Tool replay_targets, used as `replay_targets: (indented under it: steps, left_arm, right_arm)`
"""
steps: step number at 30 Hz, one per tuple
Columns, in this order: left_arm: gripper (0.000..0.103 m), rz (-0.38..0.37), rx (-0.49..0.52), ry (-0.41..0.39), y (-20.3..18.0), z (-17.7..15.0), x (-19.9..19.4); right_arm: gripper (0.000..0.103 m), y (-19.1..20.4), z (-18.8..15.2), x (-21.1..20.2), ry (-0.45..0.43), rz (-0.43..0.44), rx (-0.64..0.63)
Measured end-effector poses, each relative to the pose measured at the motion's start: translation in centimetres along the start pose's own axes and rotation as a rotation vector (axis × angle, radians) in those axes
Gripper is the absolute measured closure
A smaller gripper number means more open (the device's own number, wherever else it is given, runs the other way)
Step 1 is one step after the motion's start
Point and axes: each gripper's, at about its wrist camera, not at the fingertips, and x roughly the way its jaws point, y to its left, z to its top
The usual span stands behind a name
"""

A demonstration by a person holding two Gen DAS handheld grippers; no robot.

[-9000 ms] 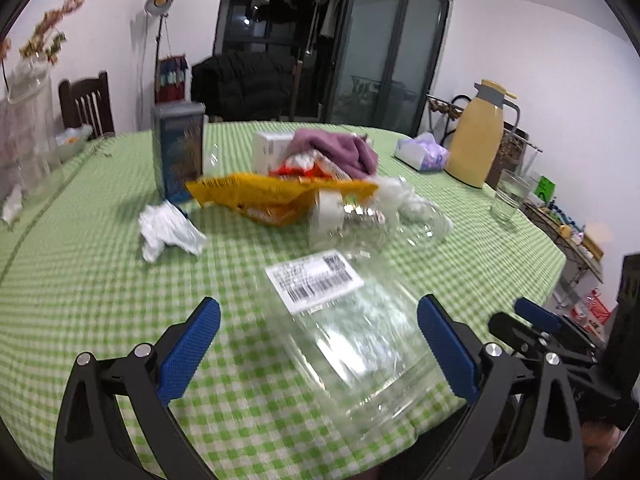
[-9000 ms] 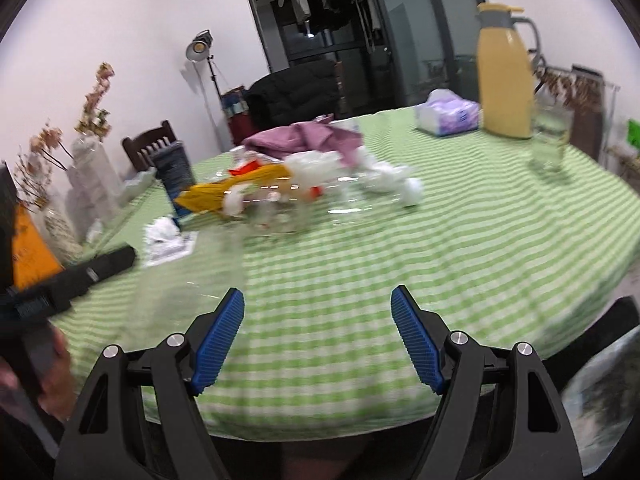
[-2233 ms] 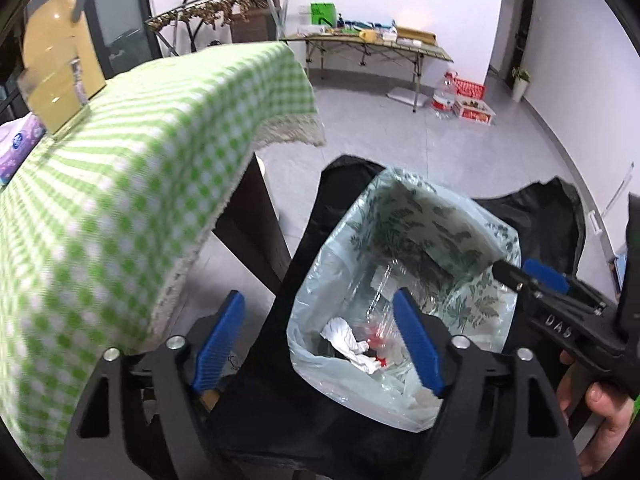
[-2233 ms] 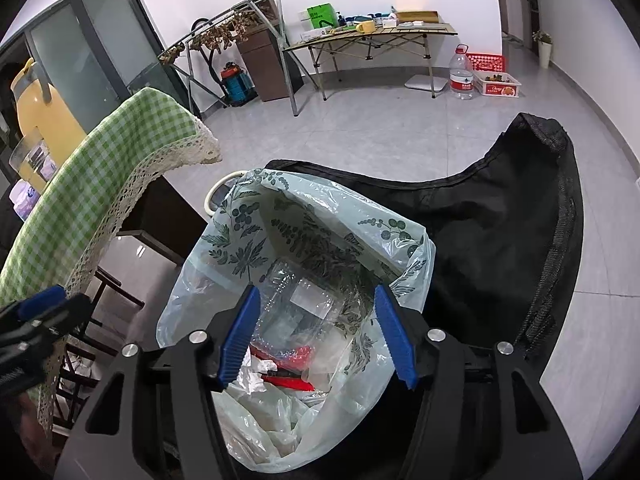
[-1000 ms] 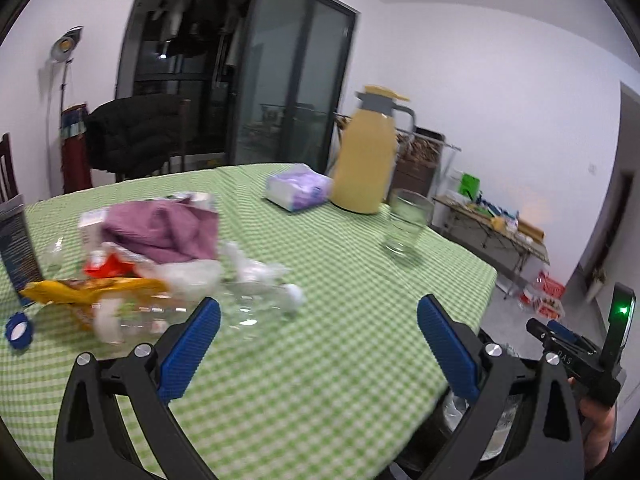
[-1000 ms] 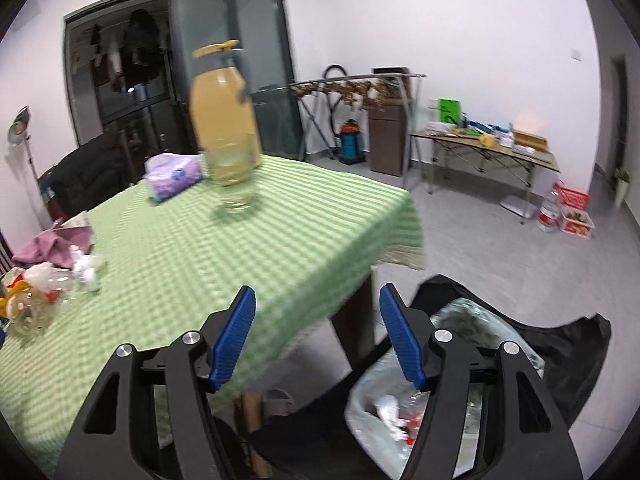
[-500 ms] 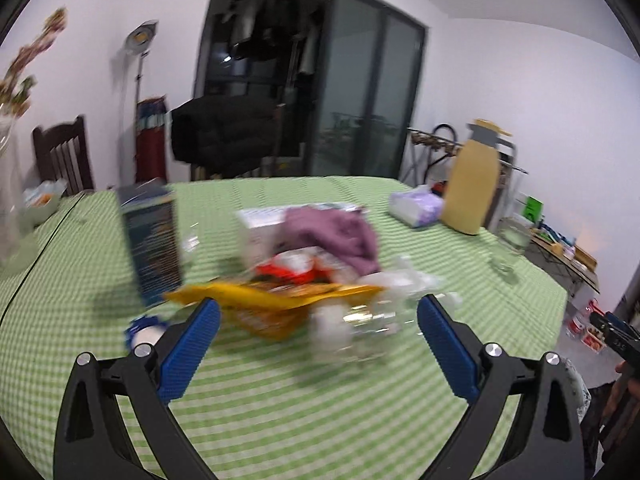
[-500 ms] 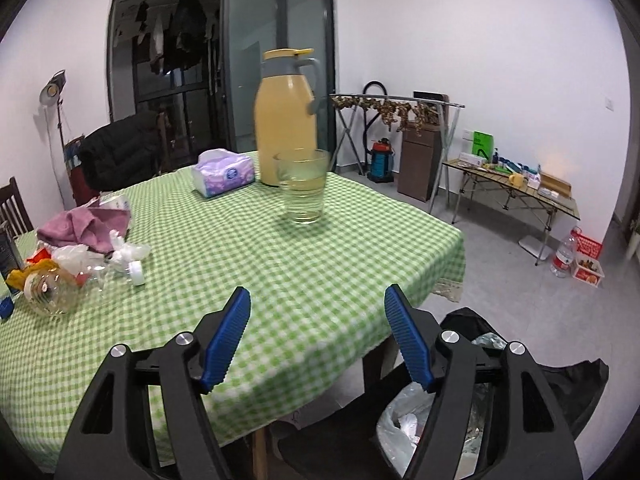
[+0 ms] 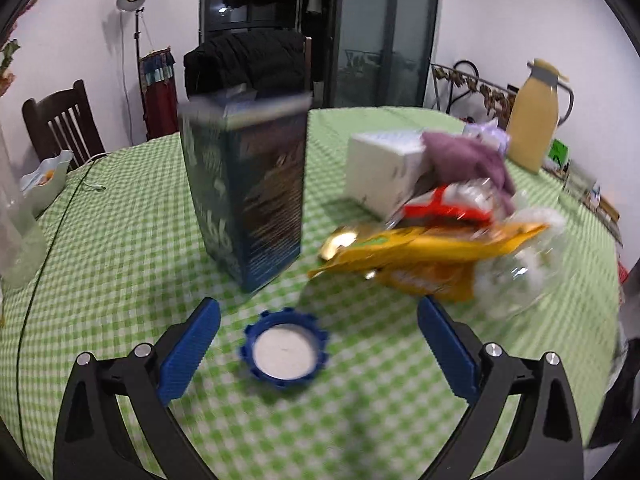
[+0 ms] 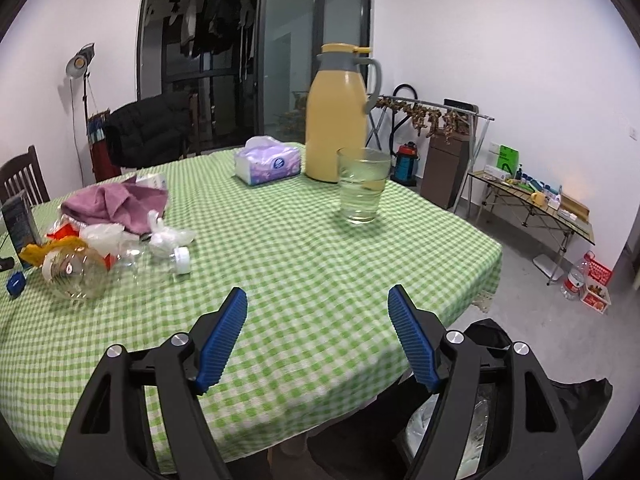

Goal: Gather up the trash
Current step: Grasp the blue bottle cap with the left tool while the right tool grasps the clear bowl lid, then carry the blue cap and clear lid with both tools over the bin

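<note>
My left gripper [image 9: 318, 320] is open and empty, low over the green checked table, with a blue bottle cap [image 9: 284, 354] lying between its fingers. Behind the cap stands a dark blue carton [image 9: 246, 192]. To the right lie a yellow snack bag [image 9: 424, 256], a red wrapper [image 9: 444, 204] and a clear plastic bottle [image 9: 520, 276]. My right gripper [image 10: 318, 332] is open and empty above the table's near edge. In the right wrist view the trash pile [image 10: 100, 240] lies at the far left, and the bin bag [image 10: 472, 412] shows below the table edge.
A yellow thermos jug [image 10: 338, 116], a glass of water [image 10: 362, 190] and a purple tissue pack [image 10: 268, 164] stand on the table's far side. A purple cloth [image 9: 468, 156] lies on a white box [image 9: 382, 168]. A glass vase [image 9: 16, 220] stands at the left.
My left gripper has moved forward and down to the blue cap beside the carton. My right gripper has swung a little further over the table.
</note>
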Motion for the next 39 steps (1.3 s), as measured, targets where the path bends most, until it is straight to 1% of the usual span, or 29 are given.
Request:
replay_targets:
  steps: [2, 4, 6, 7, 8, 9, 11, 12, 13, 14, 15, 16, 17, 18, 21, 23, 25, 26, 27, 28, 29, 30, 33, 34, 36, 39]
  left_arm:
    - [0.007, 0.032, -0.054, 0.064, 1.0, -0.1, 1.1]
    - [0.007, -0.014, -0.118, 0.055, 1.9, 0.0, 0.9]
    - [0.007, 0.006, -0.127, 0.049, 2.4, 0.0, 0.7]
    - [0.008, 0.032, -0.125, 0.052, 2.6, -0.1, 0.8]
    - [0.008, 0.048, -0.129, 0.058, 2.8, -0.2, 1.0]
    - [0.008, 0.053, -0.141, 0.069, 3.0, -0.2, 1.3]
    - [0.009, 0.022, -0.177, 0.093, 3.3, -0.3, 1.8]
    - [0.011, 0.015, -0.184, 0.099, 3.3, -0.4, 2.0]
    - [0.015, 0.021, -0.173, 0.107, 3.1, -0.5, 2.3]
    - [0.020, 0.031, -0.160, 0.111, 2.9, -0.6, 2.4]
    - [0.031, 0.051, -0.142, 0.124, 2.8, -0.8, 2.8]
    - [0.038, 0.068, -0.134, 0.140, 2.7, -0.9, 3.1]
    - [0.050, 0.065, -0.129, 0.134, 2.5, -0.8, 3.1]
    - [0.052, 0.056, -0.125, 0.129, 2.4, -0.9, 3.0]
    - [0.052, 0.035, -0.124, 0.126, 1.9, -1.1, 2.9]
    - [0.052, 0.035, -0.115, 0.119, 1.5, -1.2, 2.4]
    - [0.052, 0.025, -0.108, 0.097, 1.1, -1.0, 2.0]
    - [0.052, 0.019, -0.108, 0.086, 1.0, -1.0, 1.7]
    - [0.052, 0.017, -0.111, 0.069, 0.9, -0.9, 1.4]
    - [0.052, 0.017, -0.114, 0.060, 1.0, -0.8, 1.2]
    - [0.052, 0.024, -0.122, 0.051, 1.1, -0.7, 1.0]
    - [0.052, 0.038, -0.136, 0.044, 1.4, -0.6, 0.9]
    - [0.052, 0.050, -0.167, 0.039, 2.3, -0.2, 0.7]
    - [0.052, 0.053, -0.168, 0.037, 2.4, -0.2, 0.6]
    - [0.052, 0.059, -0.159, 0.031, 2.3, -0.2, 0.5]
    - [0.052, 0.075, -0.135, -0.011, 1.7, 0.0, -0.5]
  right_arm:
    - [0.033, 0.7, 0.1, 0.4, 0.010, 0.008, -0.006]
    - [0.033, 1.9, 0.2, 1.2, 0.027, 0.034, -0.010]
    - [0.033, 3.3, 0.2, 2.1, 0.053, 0.083, -0.016]
    - [0.033, 4.5, 0.2, 2.9, 0.063, 0.116, -0.027]
    - [0.033, 5.3, 0.3, 3.3, 0.068, 0.132, -0.040]
    - [0.033, 6.2, 0.3, 4.0, 0.074, 0.151, -0.056]
    - [0.033, 8.0, 0.7, 5.8, 0.117, 0.203, -0.068]
    - [0.033, 9.0, 1.1, 7.0, 0.155, 0.255, -0.055]
    - [0.033, 9.7, 1.3, 7.8, 0.181, 0.285, -0.037]
    - [0.033, 10.3, 1.5, 8.3, 0.200, 0.294, -0.030]
    - [0.033, 11.5, 1.7, 8.8, 0.216, 0.302, -0.038]
    - [0.033, 12.5, 1.9, 9.0, 0.211, 0.309, -0.055]
    - [0.033, 13.5, 2.0, 9.1, 0.201, 0.311, -0.079]
    - [0.033, 14.8, 2.1, 9.4, 0.196, 0.308, -0.103]
    - [0.033, 17.0, 2.0, 10.1, 0.196, 0.318, -0.127]
    - [0.033, 17.7, 2.0, 10.6, 0.204, 0.289, -0.139]
    - [0.033, 17.9, 1.9, 10.6, 0.202, 0.296, -0.115]
    - [0.042, 17.9, 2.0, 10.5, 0.196, 0.286, -0.114]
    - [0.059, 17.9, 2.0, 10.5, 0.188, 0.260, -0.122]
    - [0.066, 17.6, 2.0, 10.4, 0.185, 0.247, -0.119]
    - [0.076, 17.3, 2.0, 10.4, 0.186, 0.244, -0.108]
    - [0.083, 16.8, 2.0, 10.4, 0.190, 0.249, -0.095]
    - [0.093, 15.3, 1.8, 10.3, 0.192, 0.235, -0.076]
    - [0.095, 14.9, 1.8, 10.2, 0.190, 0.231, -0.067]
    - [0.102, 14.1, 1.8, 10.0, 0.184, 0.233, -0.047]
    - [0.102, 13.0, 2.2, 9.0, 0.154, 0.239, -0.030]
